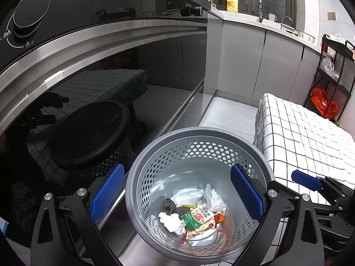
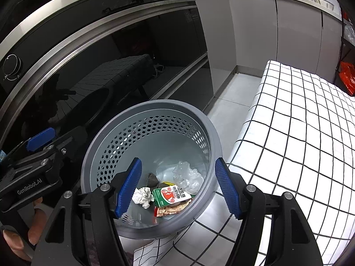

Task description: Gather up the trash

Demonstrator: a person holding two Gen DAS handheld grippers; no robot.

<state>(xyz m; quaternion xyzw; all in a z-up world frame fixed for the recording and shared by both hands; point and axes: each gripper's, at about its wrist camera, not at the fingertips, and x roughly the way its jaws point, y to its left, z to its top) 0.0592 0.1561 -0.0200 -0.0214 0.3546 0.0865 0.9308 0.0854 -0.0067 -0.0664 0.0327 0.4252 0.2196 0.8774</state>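
Note:
A grey perforated waste basket [image 1: 142, 175] [image 2: 95, 155] stands on the floor beside the table. It holds several pieces of trash: a green and red carton [image 1: 196, 218] [image 2: 170, 196], crumpled white paper [image 1: 172, 221] [image 2: 143, 196], clear plastic [image 1: 188, 195] [image 2: 188, 175], a dark scrap and a red snack wrapper. My left gripper [image 1: 177, 195] is open and empty above the basket. My right gripper [image 2: 178, 188] is open and empty above the basket too. Each gripper shows in the other's view, the right one [image 1: 307, 178] and the left one [image 2: 41, 138].
A table with a white black-grid cloth [image 1: 310, 137] [image 2: 299, 122] stands right of the basket. A glossy black oven front [image 1: 99, 66] [image 2: 111, 55] rises on the left. Grey cabinets [image 1: 255, 62], a counter with a yellow bottle [image 1: 232, 3], and a black rack [image 1: 330, 73] with an orange bag lie beyond.

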